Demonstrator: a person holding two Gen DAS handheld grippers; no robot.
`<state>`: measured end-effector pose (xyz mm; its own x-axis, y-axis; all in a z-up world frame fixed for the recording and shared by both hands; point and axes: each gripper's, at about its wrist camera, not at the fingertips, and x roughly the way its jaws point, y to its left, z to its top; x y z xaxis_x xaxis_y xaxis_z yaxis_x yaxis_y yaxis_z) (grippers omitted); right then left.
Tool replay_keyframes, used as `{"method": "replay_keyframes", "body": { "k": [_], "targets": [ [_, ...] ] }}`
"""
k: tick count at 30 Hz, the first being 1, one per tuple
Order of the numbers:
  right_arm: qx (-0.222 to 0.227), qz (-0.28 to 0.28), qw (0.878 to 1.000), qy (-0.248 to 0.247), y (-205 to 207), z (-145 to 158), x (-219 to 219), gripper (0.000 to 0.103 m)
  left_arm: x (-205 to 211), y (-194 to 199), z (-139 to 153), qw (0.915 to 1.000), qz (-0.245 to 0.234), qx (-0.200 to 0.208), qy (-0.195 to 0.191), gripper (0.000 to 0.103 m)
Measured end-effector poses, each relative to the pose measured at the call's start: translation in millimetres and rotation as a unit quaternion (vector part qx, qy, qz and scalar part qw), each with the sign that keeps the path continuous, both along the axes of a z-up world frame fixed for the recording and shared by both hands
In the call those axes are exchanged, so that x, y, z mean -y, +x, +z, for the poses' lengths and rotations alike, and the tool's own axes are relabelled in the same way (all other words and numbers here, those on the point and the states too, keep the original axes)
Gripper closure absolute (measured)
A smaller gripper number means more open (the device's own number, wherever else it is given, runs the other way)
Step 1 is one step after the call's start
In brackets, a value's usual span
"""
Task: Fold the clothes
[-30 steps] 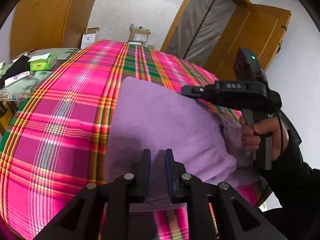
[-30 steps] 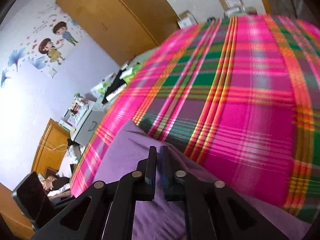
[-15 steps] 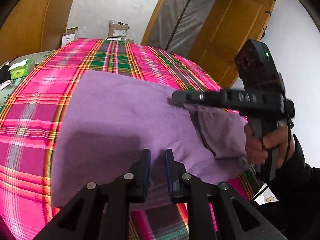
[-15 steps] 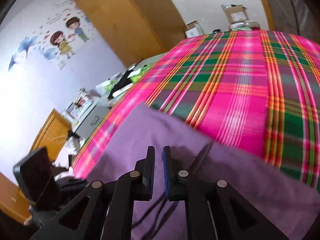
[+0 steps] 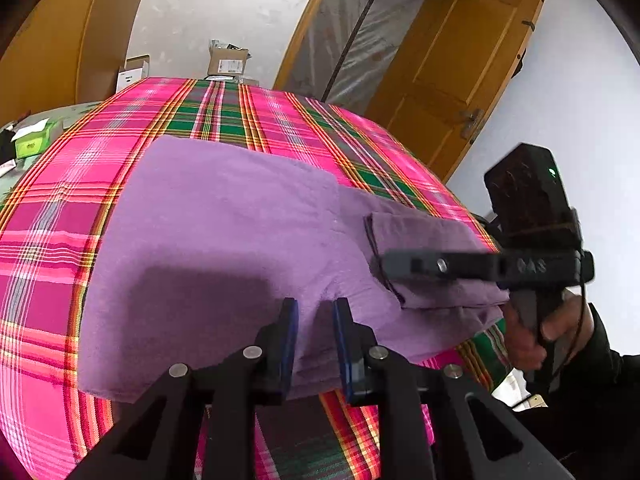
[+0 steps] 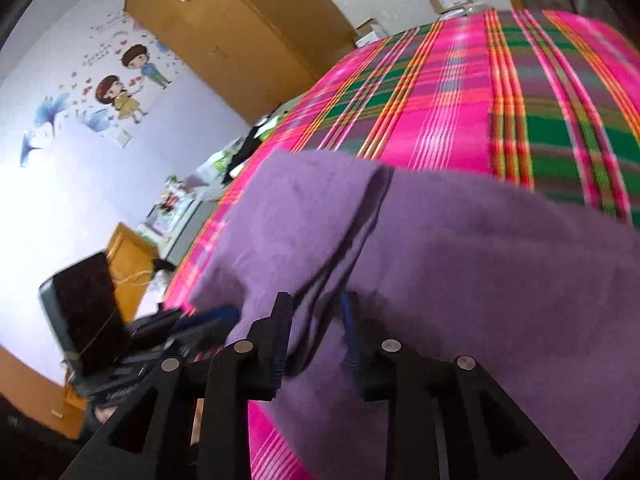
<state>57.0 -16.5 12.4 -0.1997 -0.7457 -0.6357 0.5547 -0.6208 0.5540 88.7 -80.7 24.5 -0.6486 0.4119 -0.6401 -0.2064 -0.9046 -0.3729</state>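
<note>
A purple garment (image 5: 220, 220) lies spread flat on the pink plaid bed cover (image 5: 240, 120). Its right part is doubled over into a narrow flap (image 5: 424, 232). My left gripper (image 5: 316, 320) sits at the near hem, its fingers a narrow gap apart with purple cloth in that gap. My right gripper (image 5: 376, 264) reaches in from the right over the flap. In the right wrist view the right gripper (image 6: 316, 312) stands open, with a loose fold of the garment (image 6: 480, 260) running between its fingers. The left gripper (image 6: 224, 316) shows blurred at the left.
A person's hand (image 5: 560, 324) holds the right gripper's handle at the bed's right edge. A wooden door (image 5: 460, 72) and cardboard boxes (image 5: 226, 62) stand beyond the bed. A green box (image 5: 30, 142) lies on a side table at the left. A wardrobe (image 6: 240, 20) lines the wall.
The right gripper's fingers have spread apart and let the cloth go. The garment has settled from bulged to flat, with its right part folded over. The left gripper's gap is unchanged.
</note>
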Motion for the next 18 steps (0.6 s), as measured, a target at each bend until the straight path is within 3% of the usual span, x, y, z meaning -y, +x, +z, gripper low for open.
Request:
{"method": "replay_keyframes", "body": {
  "k": [5,10,12,13,18],
  "targets": [
    [0.007,0.029,1.000,-0.004,16,-4,4,0.074,10,1,0,0.9995,0.012,0.005,0.029,0.085],
    [0.005,0.045,0.999,-0.003,24,-6,9,0.074,8,3,3,0.9997,0.010,0.001,0.023,0.085],
    [0.000,0.048,0.999,0.000,25,-5,11,0.085,6,3,4,0.9998,0.007,0.001,0.018,0.085],
    [-0.004,0.052,0.999,0.002,26,-3,10,0.086,6,4,5,0.9999,0.005,0.000,0.013,0.085],
    [-0.028,0.053,0.998,-0.012,36,11,1,0.083,5,12,12,0.9998,-0.007,-0.014,-0.009,0.078]
  ]
}}
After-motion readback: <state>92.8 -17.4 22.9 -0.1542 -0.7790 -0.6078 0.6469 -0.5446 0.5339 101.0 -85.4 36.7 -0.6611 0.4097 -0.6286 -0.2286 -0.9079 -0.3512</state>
